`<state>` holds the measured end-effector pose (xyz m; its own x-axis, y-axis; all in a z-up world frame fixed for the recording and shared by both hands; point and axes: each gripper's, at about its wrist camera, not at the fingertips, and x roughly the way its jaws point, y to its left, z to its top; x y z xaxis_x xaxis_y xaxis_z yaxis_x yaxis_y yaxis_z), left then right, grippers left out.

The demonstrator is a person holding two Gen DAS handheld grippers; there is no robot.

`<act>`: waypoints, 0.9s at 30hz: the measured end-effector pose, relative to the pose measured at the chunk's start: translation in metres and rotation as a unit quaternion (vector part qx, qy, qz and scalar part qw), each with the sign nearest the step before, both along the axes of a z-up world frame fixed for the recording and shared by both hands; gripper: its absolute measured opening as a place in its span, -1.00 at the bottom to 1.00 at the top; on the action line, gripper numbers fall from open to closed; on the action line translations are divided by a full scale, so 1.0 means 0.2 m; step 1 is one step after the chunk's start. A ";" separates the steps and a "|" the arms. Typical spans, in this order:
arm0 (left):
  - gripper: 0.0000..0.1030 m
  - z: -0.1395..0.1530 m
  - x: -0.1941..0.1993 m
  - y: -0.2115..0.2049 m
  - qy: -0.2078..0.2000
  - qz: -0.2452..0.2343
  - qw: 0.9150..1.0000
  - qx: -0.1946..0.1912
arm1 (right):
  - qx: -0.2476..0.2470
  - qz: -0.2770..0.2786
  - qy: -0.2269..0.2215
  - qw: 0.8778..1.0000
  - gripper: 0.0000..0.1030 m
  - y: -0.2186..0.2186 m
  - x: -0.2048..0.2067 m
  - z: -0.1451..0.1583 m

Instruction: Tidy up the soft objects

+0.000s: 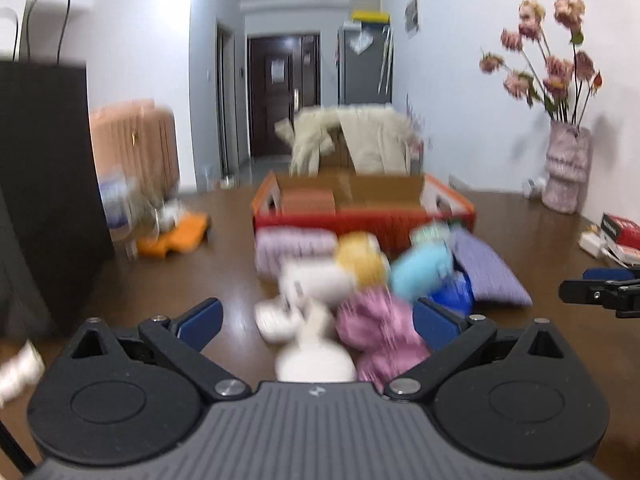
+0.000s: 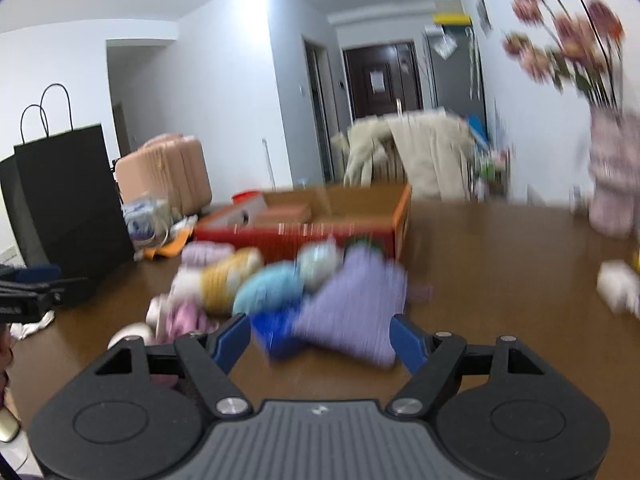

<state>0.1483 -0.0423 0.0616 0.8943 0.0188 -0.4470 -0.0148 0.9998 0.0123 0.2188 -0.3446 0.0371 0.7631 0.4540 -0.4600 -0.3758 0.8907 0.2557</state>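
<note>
Both the left hand-held gripper and right hand-held gripper gape wide, empty. The soft toys lie heaped near the box. Grabbing one may drag its neighbours along.

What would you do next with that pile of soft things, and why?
Probably ease the right gripper forward onto the purple cloth: its jaws stand open, the cloth lies just ahead between them, and the cardboard box behind the pile is open.

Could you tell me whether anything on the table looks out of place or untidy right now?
Yes: the soft items lie in a loose heap on the table in front of the orange cardboard box rather than inside it. Both frames are blurred, so finer damage cannot be judged.
</note>
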 end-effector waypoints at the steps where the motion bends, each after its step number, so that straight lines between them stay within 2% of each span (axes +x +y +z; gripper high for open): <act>1: 1.00 -0.02 0.00 -0.02 0.009 -0.004 1.000 -0.001 | 0.010 0.000 0.009 1.000 0.48 -0.01 -0.01 -0.02; 3: 1.00 -0.03 0.01 -0.05 0.009 -0.010 1.000 0.006 | 0.014 0.009 0.021 1.000 0.48 -0.03 0.02 -0.05; 9: 1.00 -0.05 0.14 -0.15 0.005 -0.021 1.000 -0.013 | -0.042 -0.015 0.015 0.999 0.48 0.02 0.24 -0.10; 13: 1.00 -0.03 0.22 -0.21 0.003 -0.039 0.999 -0.024 | -0.036 0.008 0.023 0.999 0.43 0.10 0.43 -0.11; 15: 1.00 -0.02 0.25 -0.24 -0.001 -0.044 0.999 -0.027 | -0.035 -0.001 0.041 0.999 0.39 0.14 0.54 -0.13; 18: 1.00 -0.01 0.28 -0.28 -0.007 -0.056 0.998 -0.032 | -0.050 -0.018 0.064 0.997 0.11 0.17 0.63 -0.19; 20: 1.00 -0.02 0.28 -0.30 -0.007 -0.064 0.997 -0.033 | -0.050 -0.014 0.069 0.996 -0.31 0.16 0.63 -0.22; 23: 1.00 -0.03 0.27 -0.30 -0.011 -0.060 0.998 -0.034 | -0.066 -0.009 0.073 0.995 -0.46 0.12 0.55 -0.22; 27: 0.99 -0.03 0.25 -0.32 -0.021 -0.063 0.997 -0.045 | -0.067 0.011 0.076 0.995 -0.48 0.11 0.35 -0.22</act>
